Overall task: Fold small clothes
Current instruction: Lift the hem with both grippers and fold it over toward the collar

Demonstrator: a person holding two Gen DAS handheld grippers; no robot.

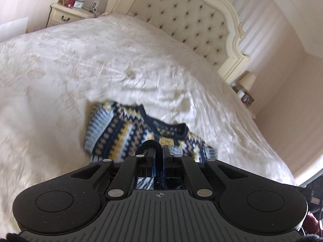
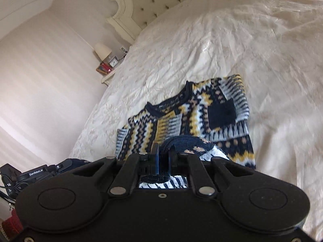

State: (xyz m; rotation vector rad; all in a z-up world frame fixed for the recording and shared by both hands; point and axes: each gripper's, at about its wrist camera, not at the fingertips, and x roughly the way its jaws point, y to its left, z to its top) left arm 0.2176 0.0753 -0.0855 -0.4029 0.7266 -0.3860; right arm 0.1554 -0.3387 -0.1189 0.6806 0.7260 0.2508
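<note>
now one sweater (image 2: 201, 109), two tools clamped

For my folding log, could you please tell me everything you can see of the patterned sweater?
The sweater is a small knit in navy, white, yellow and tan zigzag bands, with a navy collar and a plain navy chest pocket. It lies face up on the cream bedspread, collar toward the headboard. The left gripper and right gripper each pinch its navy near edge, lifted.

open bedspread (image 1: 80, 64) around sweater (image 2: 212, 109), headboard (image 1: 181, 24) beyond
</note>
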